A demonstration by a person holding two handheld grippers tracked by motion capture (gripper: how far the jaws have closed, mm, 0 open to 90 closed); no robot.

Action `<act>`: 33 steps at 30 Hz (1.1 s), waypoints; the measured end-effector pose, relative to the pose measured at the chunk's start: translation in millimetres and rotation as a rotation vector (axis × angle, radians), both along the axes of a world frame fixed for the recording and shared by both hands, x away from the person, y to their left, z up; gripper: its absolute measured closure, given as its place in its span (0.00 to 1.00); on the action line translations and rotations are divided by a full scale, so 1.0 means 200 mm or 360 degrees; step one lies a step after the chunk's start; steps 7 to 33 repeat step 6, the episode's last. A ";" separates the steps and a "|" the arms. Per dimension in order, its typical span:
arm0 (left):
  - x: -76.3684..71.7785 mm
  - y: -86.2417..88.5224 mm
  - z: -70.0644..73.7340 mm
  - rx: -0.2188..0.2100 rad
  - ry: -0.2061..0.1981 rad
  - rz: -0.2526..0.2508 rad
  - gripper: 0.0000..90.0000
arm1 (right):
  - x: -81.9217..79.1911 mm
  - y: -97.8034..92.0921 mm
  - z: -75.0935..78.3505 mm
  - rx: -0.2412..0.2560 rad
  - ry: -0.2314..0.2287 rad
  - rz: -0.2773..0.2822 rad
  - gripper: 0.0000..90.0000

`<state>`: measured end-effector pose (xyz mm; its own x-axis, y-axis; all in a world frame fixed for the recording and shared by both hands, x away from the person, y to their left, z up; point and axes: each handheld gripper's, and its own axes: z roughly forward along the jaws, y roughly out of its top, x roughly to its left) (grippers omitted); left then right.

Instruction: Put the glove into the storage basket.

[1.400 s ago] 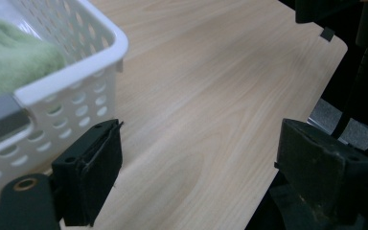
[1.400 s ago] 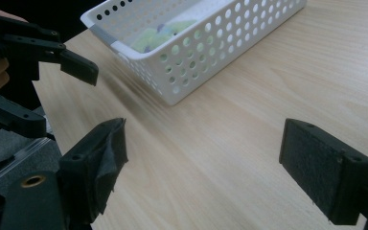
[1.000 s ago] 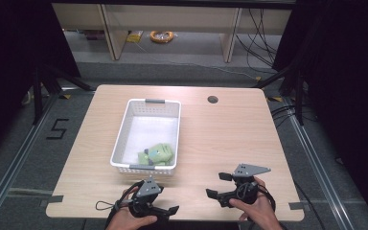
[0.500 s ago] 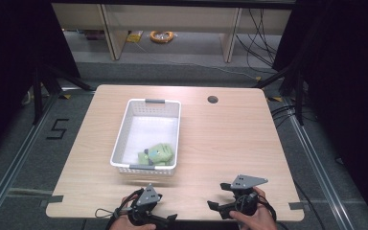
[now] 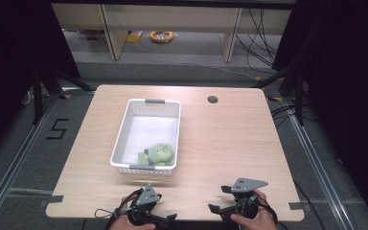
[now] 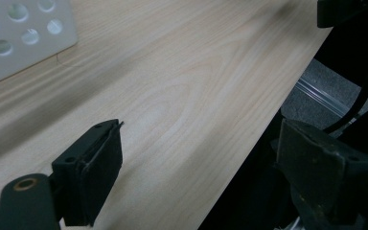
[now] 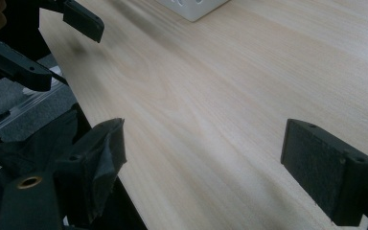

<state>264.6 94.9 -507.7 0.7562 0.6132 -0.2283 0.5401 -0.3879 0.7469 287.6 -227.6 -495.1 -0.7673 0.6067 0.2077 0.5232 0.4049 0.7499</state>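
A white perforated basket [image 5: 146, 136] is sitting on the wooden counter [image 5: 230, 143], and a green soft toy [image 5: 157, 154] is lying inside it, pressed toward the basket's near-right corner. Both grippers are hovering at the near edge of the counter, on the person's side of the basket and well apart from the toy. The left gripper [image 5: 148, 215] is sitting just in front of the basket's near wall, with its fingers [image 6: 93, 175] spread wide apart and holding nothing; in the left gripper view one finger is hanging over the wood while the other is reaching past the counter's edge, and a corner of the basket [image 6: 24, 36] is showing at the upper left. The right gripper [image 5: 223, 205] is sitting to the right of the basket's near-right corner, its 2 fingers [image 7: 328, 167] also standing wide apart and empty above bare wood. In the right gripper view the basket's corner [image 7: 191, 7] is lying far ahead at the top, with the left gripper [image 7: 52, 43] showing off to the upper left.
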 end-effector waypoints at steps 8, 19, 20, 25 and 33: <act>0.01 0.01 0.00 0.0027 -0.0018 -0.0024 0.17 | 0.00 0.00 0.00 -0.0002 -0.0002 0.0006 0.18; 0.01 0.01 0.00 0.0027 -0.0018 -0.0024 0.17 | 0.00 0.00 0.00 -0.0002 -0.0002 0.0006 0.18; 0.01 0.01 0.00 0.0027 -0.0018 -0.0024 0.17 | 0.00 0.00 0.00 -0.0002 -0.0002 0.0006 0.18; 0.01 0.01 0.00 0.0027 -0.0018 -0.0024 0.17 | 0.00 0.00 0.00 -0.0002 -0.0002 0.0006 0.18; 0.01 0.01 0.00 0.0027 -0.0018 -0.0024 0.17 | 0.00 0.00 0.00 -0.0002 -0.0002 0.0006 0.18</act>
